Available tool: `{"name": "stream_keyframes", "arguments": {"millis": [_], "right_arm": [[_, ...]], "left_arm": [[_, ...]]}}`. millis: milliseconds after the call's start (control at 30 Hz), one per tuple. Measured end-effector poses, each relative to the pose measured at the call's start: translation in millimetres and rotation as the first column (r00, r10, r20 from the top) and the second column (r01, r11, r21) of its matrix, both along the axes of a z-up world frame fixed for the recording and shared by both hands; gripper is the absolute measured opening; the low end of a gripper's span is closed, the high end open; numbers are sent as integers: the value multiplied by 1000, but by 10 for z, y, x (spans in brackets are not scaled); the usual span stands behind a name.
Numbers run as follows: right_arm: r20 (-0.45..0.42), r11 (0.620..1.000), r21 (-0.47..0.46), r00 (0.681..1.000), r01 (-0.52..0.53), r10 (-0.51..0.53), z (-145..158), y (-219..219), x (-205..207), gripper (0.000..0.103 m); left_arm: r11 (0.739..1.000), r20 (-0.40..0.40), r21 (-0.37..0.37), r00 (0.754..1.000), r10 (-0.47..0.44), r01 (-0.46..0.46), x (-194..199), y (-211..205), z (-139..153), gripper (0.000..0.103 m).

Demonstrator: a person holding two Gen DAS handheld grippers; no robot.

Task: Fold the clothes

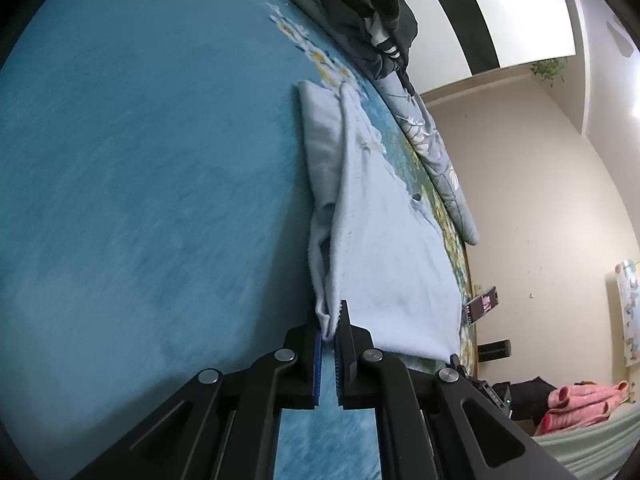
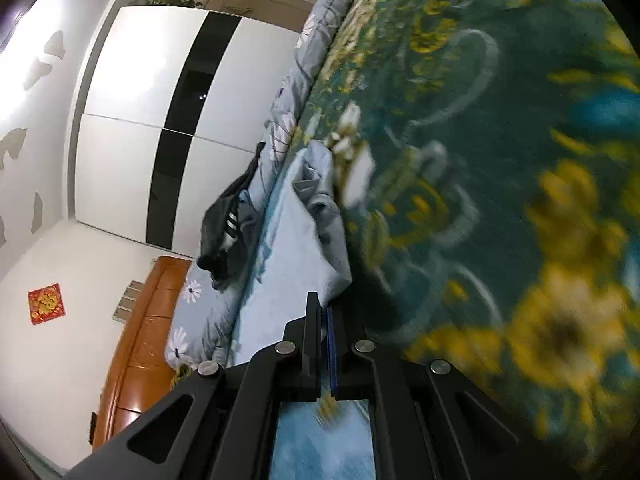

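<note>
- The left gripper (image 1: 329, 330), nearest its lens, has its two pads pinched on a corner fold of the pale blue garment (image 1: 384, 248); only a small tuck of cloth sits between them.
- The right gripper (image 2: 324, 320), nearest its own lens, has its jaws almost together at another edge of the same garment (image 2: 296, 248); I judge that it is gripping cloth, though the bite itself is hard to see.
- The bed cover (image 1: 132, 184), plain teal on one side and patterned with yellow flowers on the other, is the largest thing, and the garment lies on it, partly doubled over, near the bed's far edge.
- Risk, largest: the left hold is shallow, so a pull could draw the corner out and let the fold drop open.
- Risk: the right view is blurred with motion; a fast sweep could drag the layers askew or bunch them.
- Risk, smaller: the dark garment (image 1: 372, 16) lies near on the flowered quilt (image 1: 436, 152), and a wide swing could catch it.
- Count: one bed cover, one quilt, one pale garment, one dark garment, two grippers.
</note>
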State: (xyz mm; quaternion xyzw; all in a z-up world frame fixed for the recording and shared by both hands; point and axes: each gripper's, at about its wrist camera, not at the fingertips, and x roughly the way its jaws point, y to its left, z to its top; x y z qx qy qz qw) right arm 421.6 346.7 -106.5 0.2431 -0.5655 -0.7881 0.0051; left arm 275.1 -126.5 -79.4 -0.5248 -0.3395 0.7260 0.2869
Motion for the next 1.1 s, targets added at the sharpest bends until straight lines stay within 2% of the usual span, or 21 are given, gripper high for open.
{"name": "stream_keyframes", "arguments": {"millis": [133,167,267,433,500,533,600,700,800,933,1100], "right_arm": [[9,1000,-12,1000,19,-19,-76,18,56,2],[10,1000,-8,1000,21,-21,-73,15,53,2],[19,998,60,1000,20,-21,22,-2,60,2],[40,988,153,999,-4,-2,169,38,-84,5],[50,982,186,999,-19,10,227,58,-177,5],[54,979,203,998,-27,16,257,68,-223,5],[64,971,236,998,-43,28,315,88,-316,5],[79,956,284,996,-67,46,403,119,-455,5],[103,932,342,990,-122,91,496,98,-831,5],[147,890,414,979,-190,141,592,95,-1344,23],[230,844,474,960,-252,158,593,260,-1868,28]], "left_arm": [[1000,10,14,1000,-6,6,-30,5,-31,6],[1000,8,10,1000,-11,11,-53,13,-20,8],[999,-16,-46,1000,-27,26,-124,-13,54,11],[984,-116,-177,993,-26,5,-247,-126,218,16],[980,-154,-197,987,-40,9,-357,-106,292,23],[980,-174,-199,984,-47,12,-435,-76,330,32],[977,-226,-212,972,-64,15,-624,40,415,44],[969,-279,-248,955,-96,25,-918,223,483,47],[956,-298,-291,946,-131,40,-1237,489,480,50],[936,-284,-343,942,-179,75,-1637,765,388,53],[933,-277,-340,937,-215,114,-1841,902,321,53]]}}
